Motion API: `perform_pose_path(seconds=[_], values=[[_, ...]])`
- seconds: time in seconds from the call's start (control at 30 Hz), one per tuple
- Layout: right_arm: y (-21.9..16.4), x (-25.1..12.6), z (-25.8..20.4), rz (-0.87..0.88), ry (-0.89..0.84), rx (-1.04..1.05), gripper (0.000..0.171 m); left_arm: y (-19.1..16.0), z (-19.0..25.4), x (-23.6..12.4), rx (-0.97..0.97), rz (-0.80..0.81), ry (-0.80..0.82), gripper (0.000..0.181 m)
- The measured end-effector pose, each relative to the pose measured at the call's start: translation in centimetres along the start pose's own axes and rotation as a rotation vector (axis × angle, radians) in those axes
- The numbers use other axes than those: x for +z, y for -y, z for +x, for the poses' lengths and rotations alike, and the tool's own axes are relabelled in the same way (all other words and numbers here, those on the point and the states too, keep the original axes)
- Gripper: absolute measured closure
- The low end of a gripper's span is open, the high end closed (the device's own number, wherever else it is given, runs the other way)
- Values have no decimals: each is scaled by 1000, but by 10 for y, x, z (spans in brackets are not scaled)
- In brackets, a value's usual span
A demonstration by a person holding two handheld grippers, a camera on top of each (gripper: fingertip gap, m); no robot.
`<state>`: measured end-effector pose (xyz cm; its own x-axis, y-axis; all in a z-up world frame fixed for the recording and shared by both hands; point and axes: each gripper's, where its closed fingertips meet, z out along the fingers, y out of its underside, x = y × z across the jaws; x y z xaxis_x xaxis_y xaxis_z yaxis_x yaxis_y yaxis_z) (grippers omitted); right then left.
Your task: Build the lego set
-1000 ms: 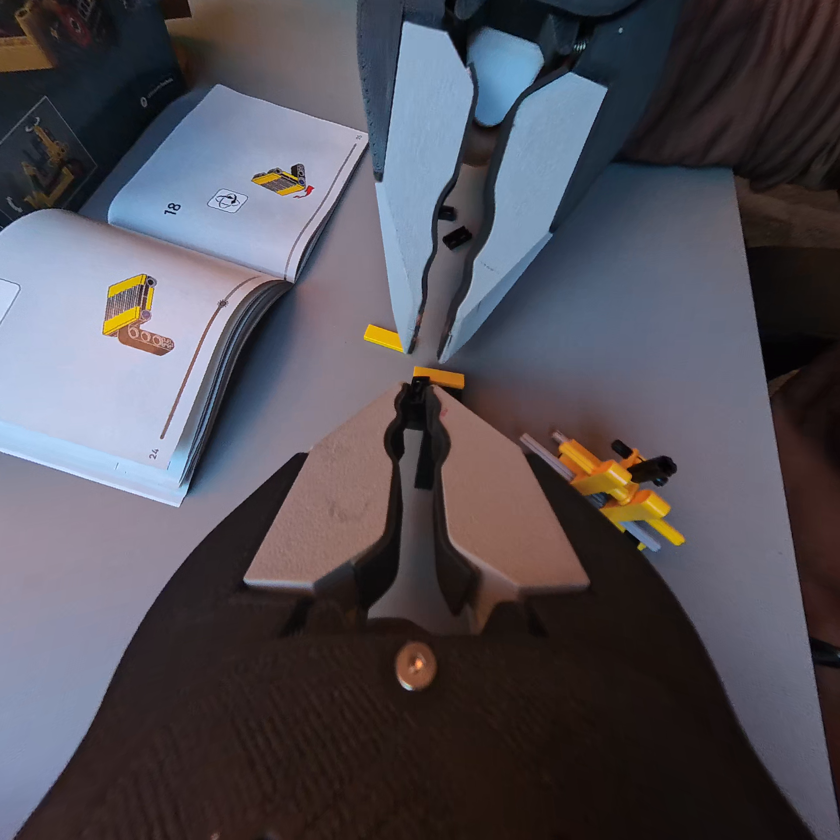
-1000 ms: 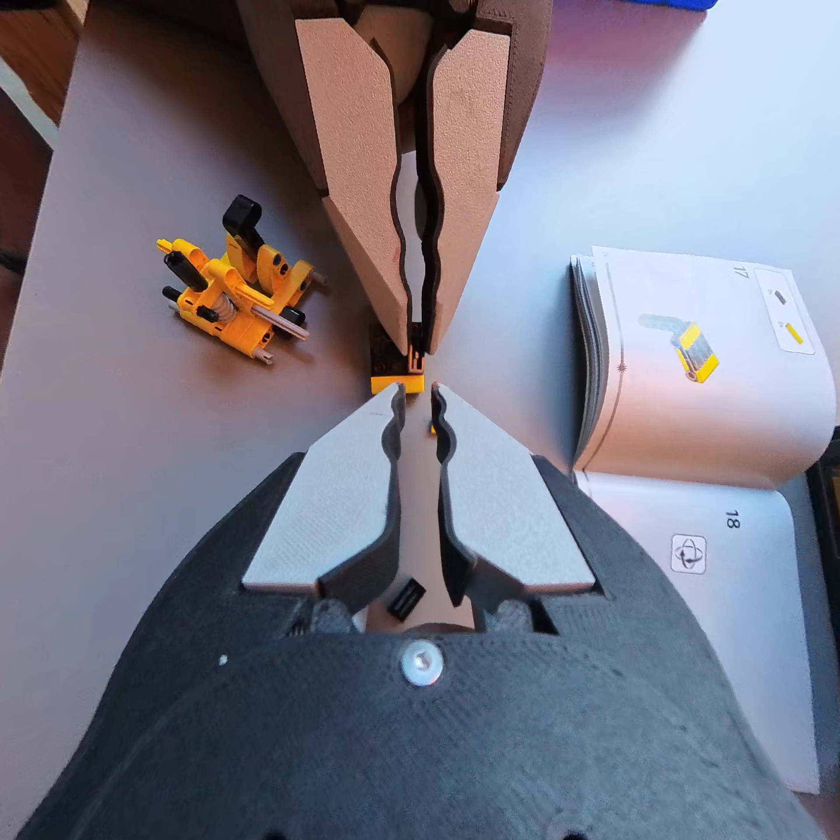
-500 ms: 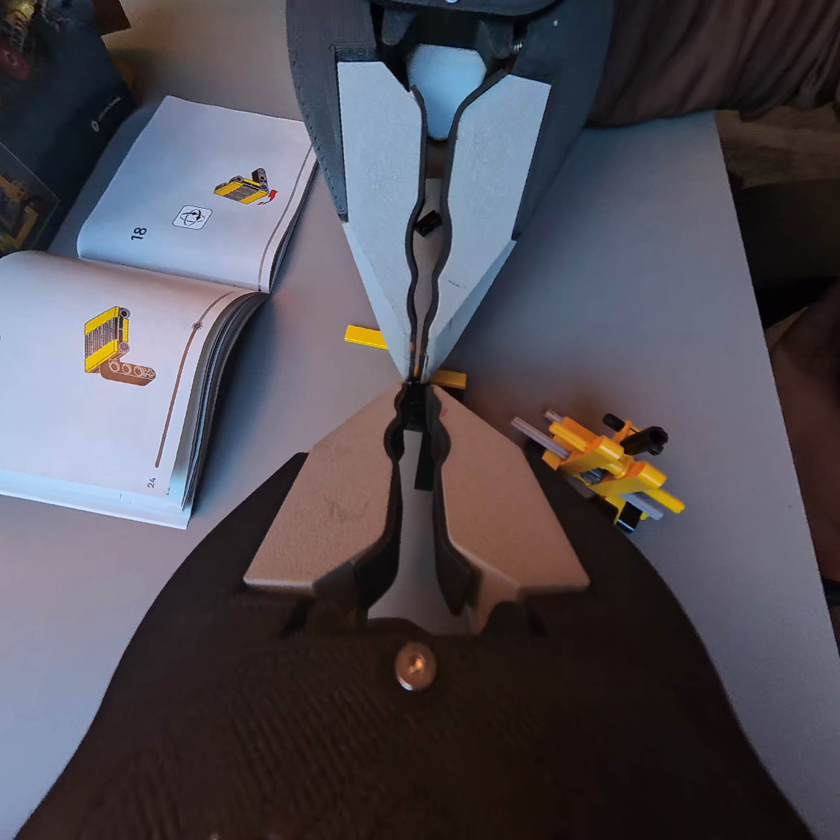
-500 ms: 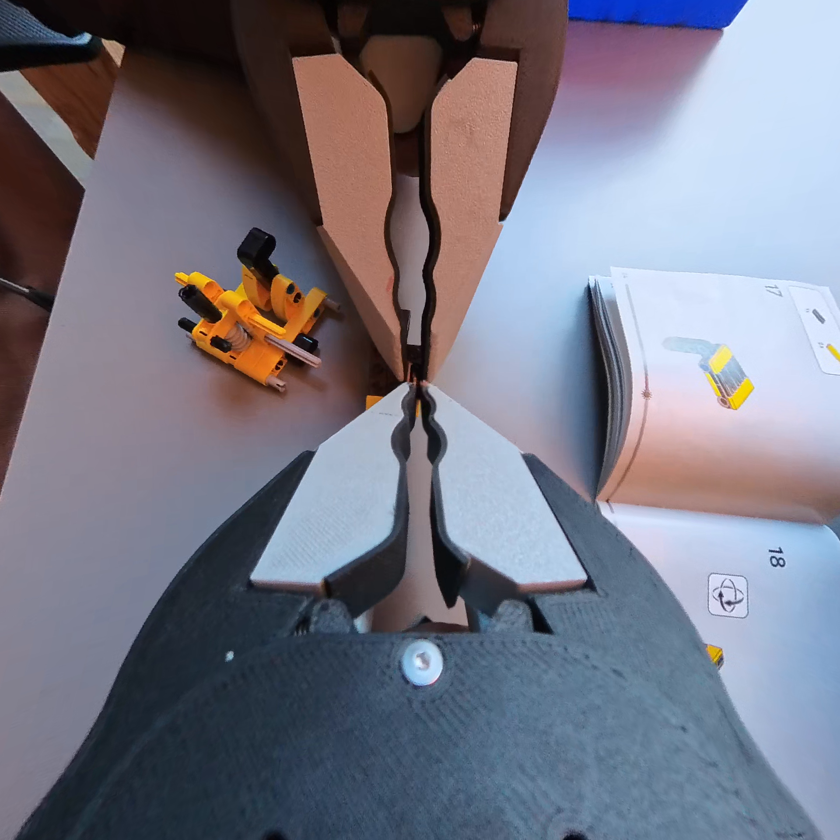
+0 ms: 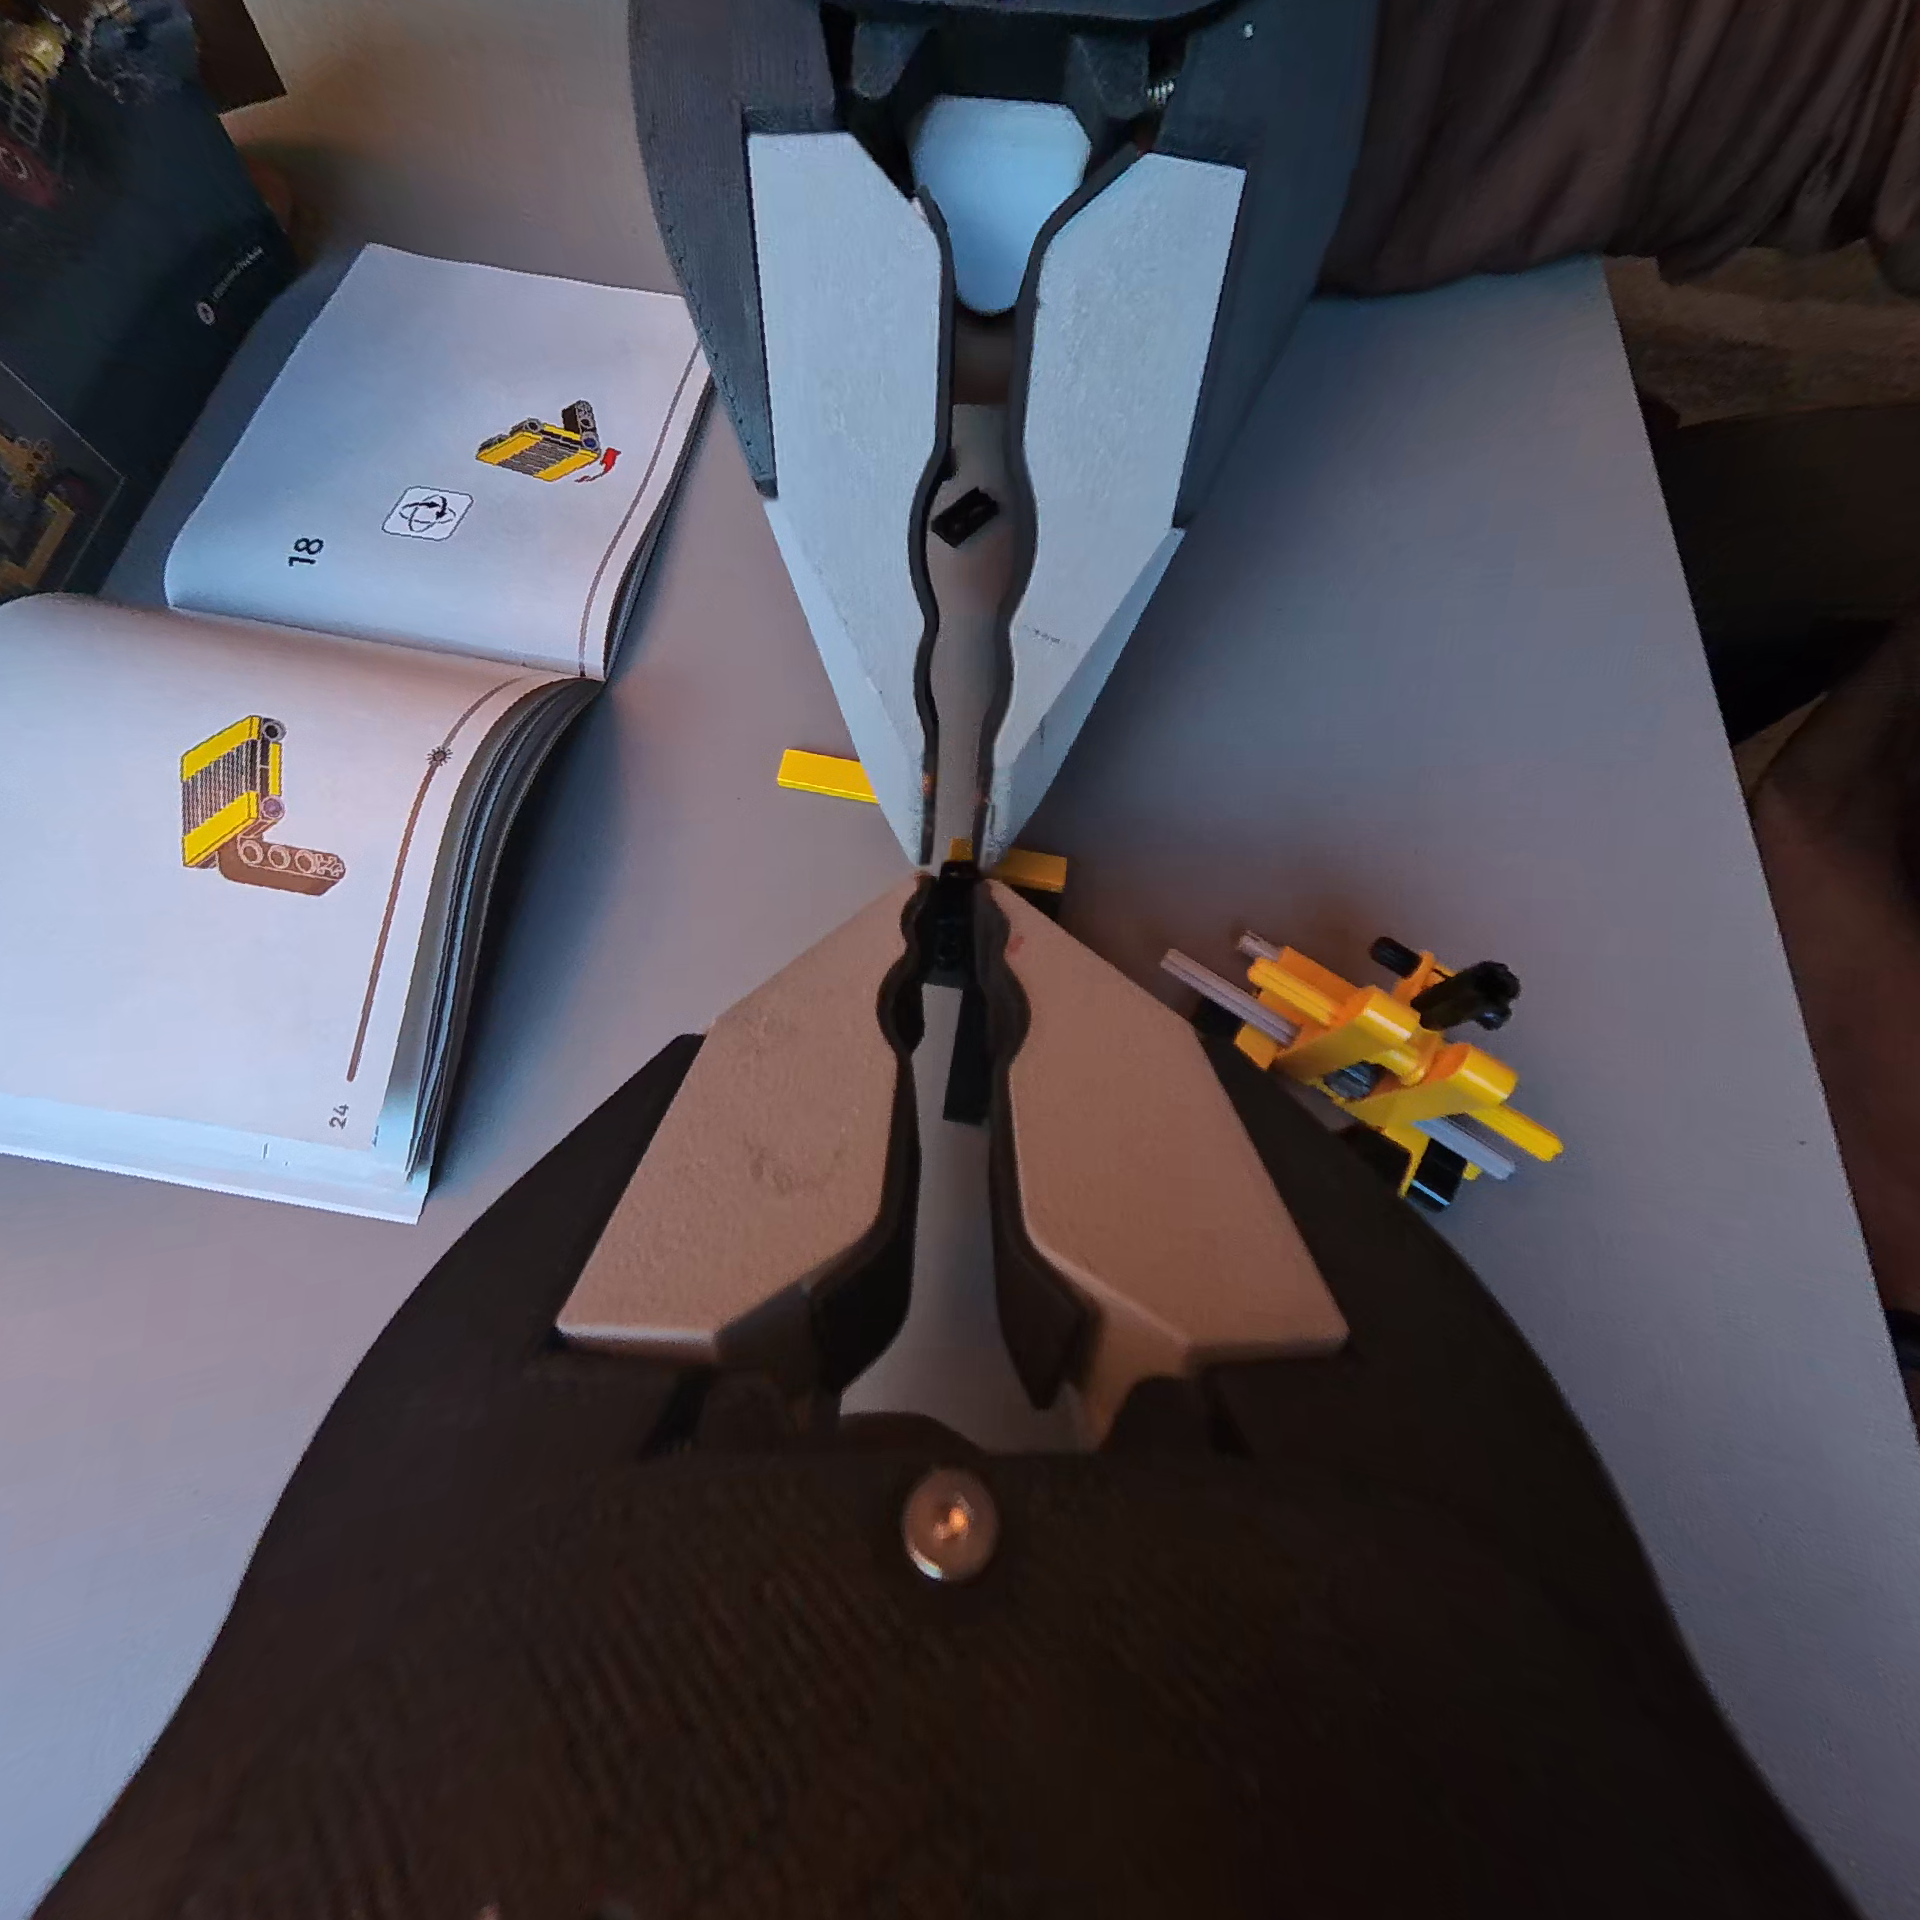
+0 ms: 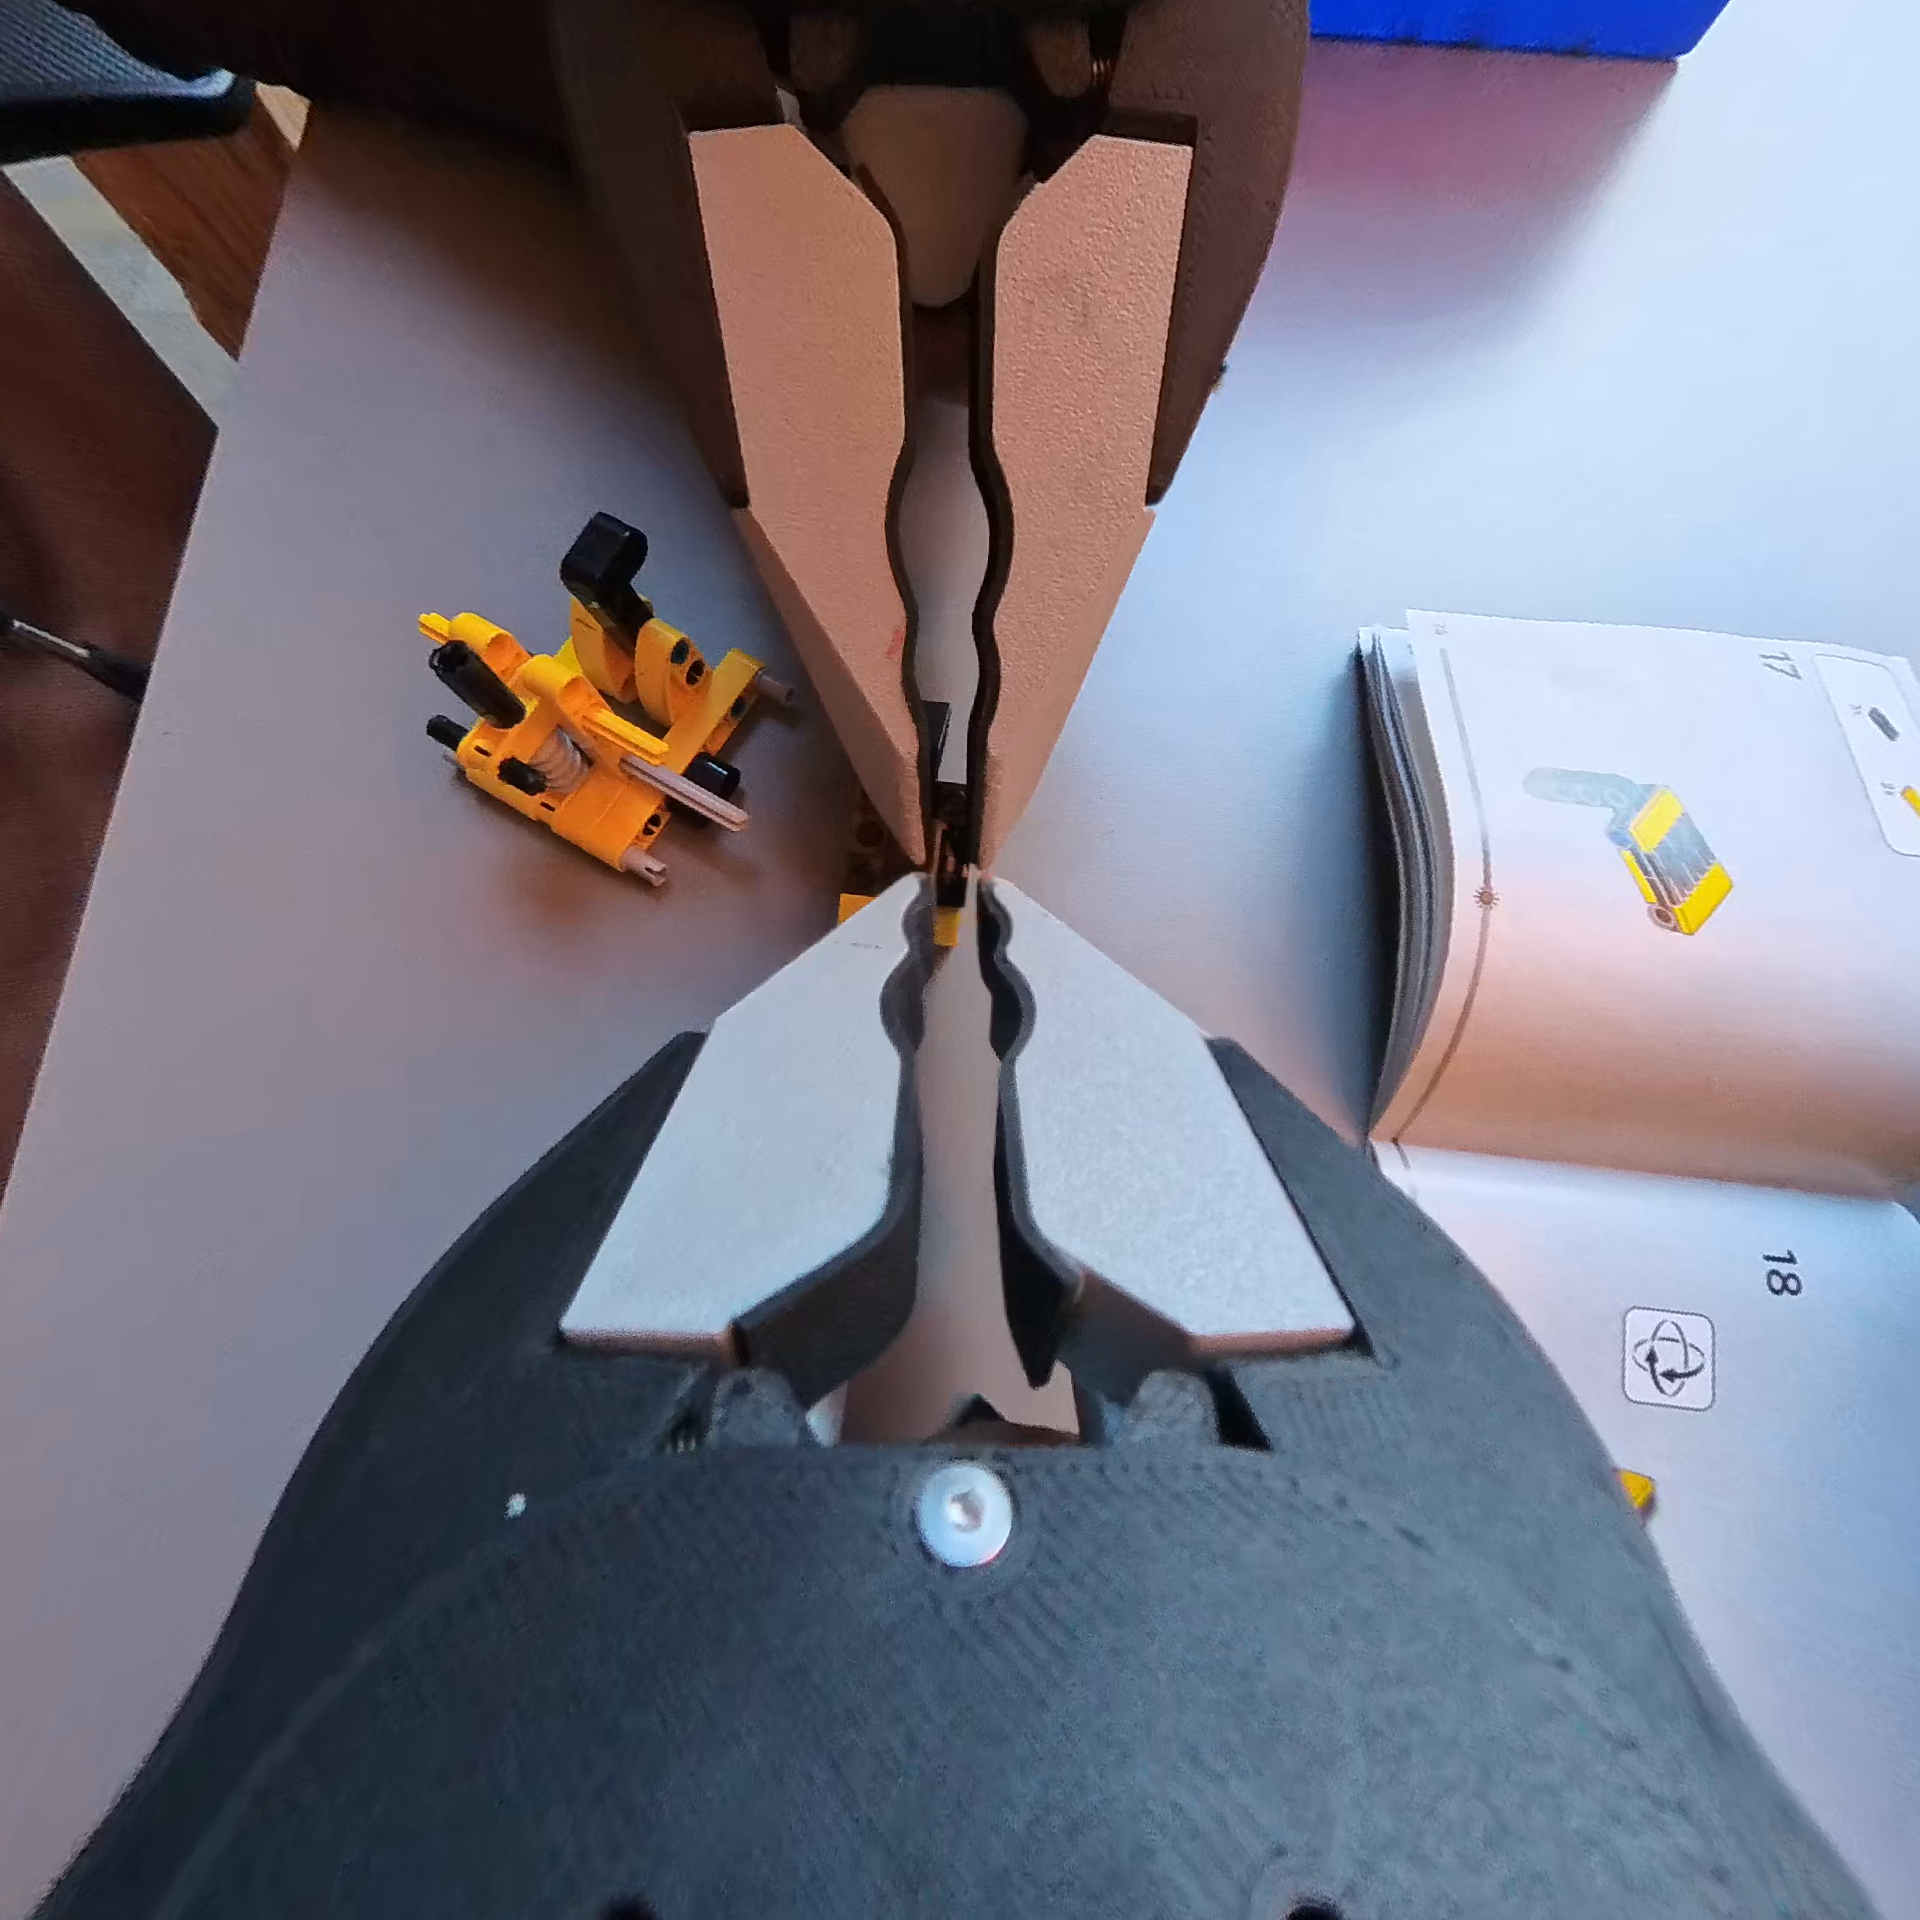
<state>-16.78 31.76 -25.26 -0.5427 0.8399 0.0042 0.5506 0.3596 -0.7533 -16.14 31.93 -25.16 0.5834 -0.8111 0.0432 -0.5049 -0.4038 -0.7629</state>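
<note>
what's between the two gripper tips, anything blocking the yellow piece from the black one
Nothing visible blocks it. The left gripper pinches the black piece, and the right gripper brings the yellow piece tip to tip against it.

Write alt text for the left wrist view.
Two sets of tongs meet tip to tip over a grey table: the left tongs grip a small black piece, the right tongs face them. An open instruction booklet lies left, a yellow assembly right.
</note>
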Motion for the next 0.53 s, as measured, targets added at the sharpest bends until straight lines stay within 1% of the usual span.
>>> perform_pose_path(seconds=[0.13, 0.33, 0.47, 0.53], values=[[0, 1, 0, -1, 0, 3, 171, 0, 0, 0, 0, 5, -3, 178], [-1, 1, 0, -1, 5, 7, 171, 0, 2, 1, 2, 6, -9, 178], [1, 0, -1, 10, 18, 24, 166, 1, 2, 1, 9, 6, -5, 178], [0, 1, -3, 5, 24, 16, 171, 1, 2, 1, 11, 5, -4, 178]])
